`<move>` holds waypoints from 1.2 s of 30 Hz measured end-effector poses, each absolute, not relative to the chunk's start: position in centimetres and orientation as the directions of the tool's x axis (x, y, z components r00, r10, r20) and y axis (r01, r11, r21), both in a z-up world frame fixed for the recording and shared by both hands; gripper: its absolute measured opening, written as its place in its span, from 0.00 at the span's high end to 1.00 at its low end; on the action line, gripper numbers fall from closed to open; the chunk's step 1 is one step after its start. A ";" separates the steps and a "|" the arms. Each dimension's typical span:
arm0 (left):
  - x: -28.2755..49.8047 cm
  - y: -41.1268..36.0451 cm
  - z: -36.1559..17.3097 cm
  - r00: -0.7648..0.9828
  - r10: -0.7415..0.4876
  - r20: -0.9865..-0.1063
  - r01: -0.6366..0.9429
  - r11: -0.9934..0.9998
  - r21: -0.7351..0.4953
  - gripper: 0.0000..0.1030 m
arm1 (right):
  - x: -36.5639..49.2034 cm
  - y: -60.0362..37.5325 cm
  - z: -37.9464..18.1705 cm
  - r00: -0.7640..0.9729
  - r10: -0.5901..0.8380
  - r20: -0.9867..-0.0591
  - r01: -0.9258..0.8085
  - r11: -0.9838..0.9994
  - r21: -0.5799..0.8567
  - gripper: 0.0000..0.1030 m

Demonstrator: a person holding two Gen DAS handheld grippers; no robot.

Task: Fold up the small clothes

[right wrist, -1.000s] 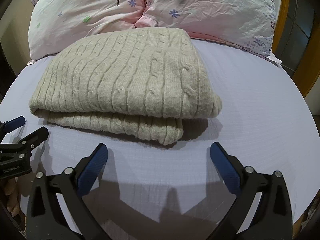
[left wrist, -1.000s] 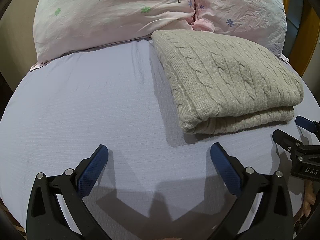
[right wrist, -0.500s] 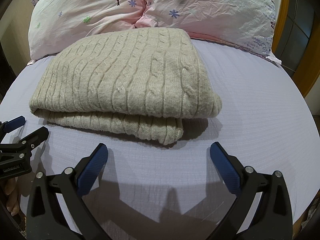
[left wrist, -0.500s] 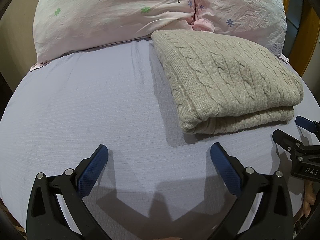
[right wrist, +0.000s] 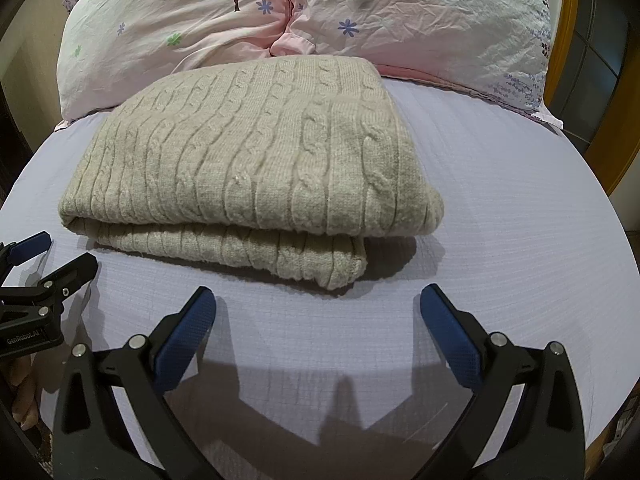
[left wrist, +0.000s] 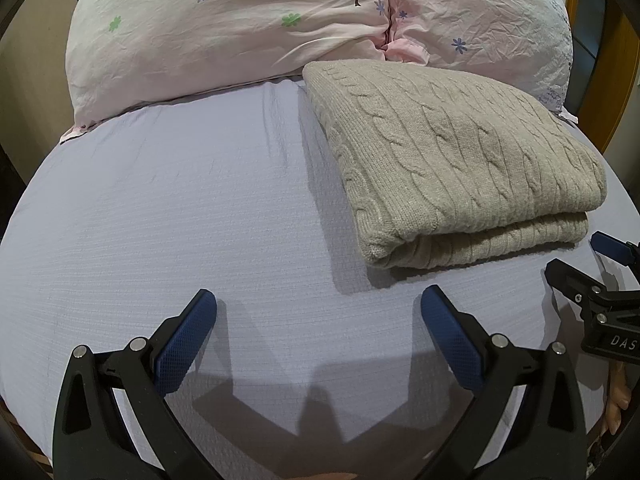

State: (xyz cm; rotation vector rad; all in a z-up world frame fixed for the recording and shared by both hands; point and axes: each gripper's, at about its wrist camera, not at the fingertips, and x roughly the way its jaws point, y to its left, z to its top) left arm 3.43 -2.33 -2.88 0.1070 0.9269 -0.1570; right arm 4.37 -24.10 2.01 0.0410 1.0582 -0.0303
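A beige cable-knit sweater (left wrist: 452,160) lies folded into a thick rectangle on the lilac bed sheet (left wrist: 180,220), right of centre in the left wrist view. In the right wrist view the sweater (right wrist: 256,160) fills the middle. My left gripper (left wrist: 318,308) is open and empty, low over the sheet, in front and left of the sweater. My right gripper (right wrist: 318,308) is open and empty just in front of the sweater's near folded edge. Each gripper shows at the edge of the other's view: the right gripper (left wrist: 580,264) and the left gripper (right wrist: 60,252).
Two pink floral pillows (left wrist: 224,24) (right wrist: 420,20) lie against the head of the bed behind the sweater. A wooden frame (right wrist: 576,60) stands at the right. The sheet's edge drops away at the left and right.
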 end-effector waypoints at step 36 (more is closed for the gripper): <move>3.7 -2.4 -2.8 0.599 -0.089 -0.796 0.178 0.984 0.024 0.01 | 4.4 -24.0 2.0 0.490 -0.007 -0.872 0.049 0.999 0.019 0.02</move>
